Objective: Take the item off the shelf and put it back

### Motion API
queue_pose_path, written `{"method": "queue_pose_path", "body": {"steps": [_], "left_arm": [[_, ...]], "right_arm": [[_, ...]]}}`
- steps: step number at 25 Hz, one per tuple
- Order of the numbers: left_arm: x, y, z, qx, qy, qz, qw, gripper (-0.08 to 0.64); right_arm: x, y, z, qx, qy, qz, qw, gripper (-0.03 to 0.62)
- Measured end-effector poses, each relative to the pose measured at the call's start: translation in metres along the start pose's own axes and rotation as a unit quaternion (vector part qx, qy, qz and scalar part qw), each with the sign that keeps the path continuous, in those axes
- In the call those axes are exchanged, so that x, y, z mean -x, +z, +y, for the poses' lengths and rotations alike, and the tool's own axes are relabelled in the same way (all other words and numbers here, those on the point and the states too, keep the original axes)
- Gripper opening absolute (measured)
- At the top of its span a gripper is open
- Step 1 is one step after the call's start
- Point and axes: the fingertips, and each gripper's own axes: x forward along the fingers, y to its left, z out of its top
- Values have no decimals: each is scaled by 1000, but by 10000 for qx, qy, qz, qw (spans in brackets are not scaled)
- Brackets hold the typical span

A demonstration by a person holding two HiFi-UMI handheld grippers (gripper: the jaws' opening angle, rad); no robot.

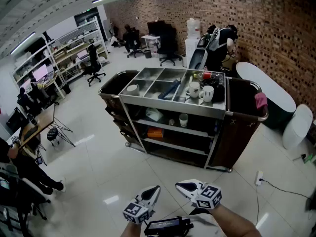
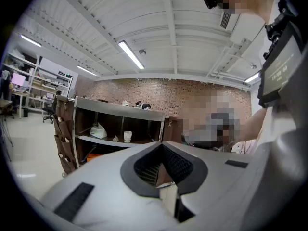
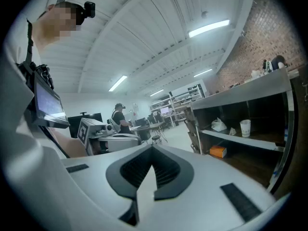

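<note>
Near the bottom edge of the head view, the left claw (image 1: 155, 188) and the right claw (image 1: 181, 184) were both fully closed and held nothing. Glossy floor (image 1: 118, 167) lay open between them and the cart (image 1: 168, 104), well apart. One paper cup (image 1: 183, 119) stood on its upper shelf (image 1: 197, 131), one orange box (image 1: 155, 132) below, and two mugs (image 1: 206, 94) on top.

Red-brown brick-pattern wall (image 1: 266, 28); grey cart (image 1: 173, 105) with dark brown sides; white cup (image 1: 183, 119); orange box (image 1: 155, 133); pink cloth (image 1: 260, 101); glossy white tiled floor (image 1: 98, 147).
</note>
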Motion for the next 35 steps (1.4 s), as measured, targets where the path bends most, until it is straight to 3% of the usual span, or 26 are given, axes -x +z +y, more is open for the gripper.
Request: {"method": "queue_pose_path", "body": {"steps": [8,14,22,30,35], "left_arm": [[-13,5,19,-57,93,59,9999,12],[-41,4,41,-28,175,188,9997,12],[-118,5,98,-139,279,526,9981,12],[-208,26,158,-284,254,717,9967,12],[-244,31,184,-321,315,869,9952,12]], "right_arm": [[-8,6,-18,-109,-75,-78,9999,6],[-6,-3,-54,-360,-269,-2,9990,6],[-33,8,-142,-566,-404,17,9976,6],[-73,31,-239,-548,-304,91,9980,6],[-93,37,-272,-553,-113,181,9982,6]]}}
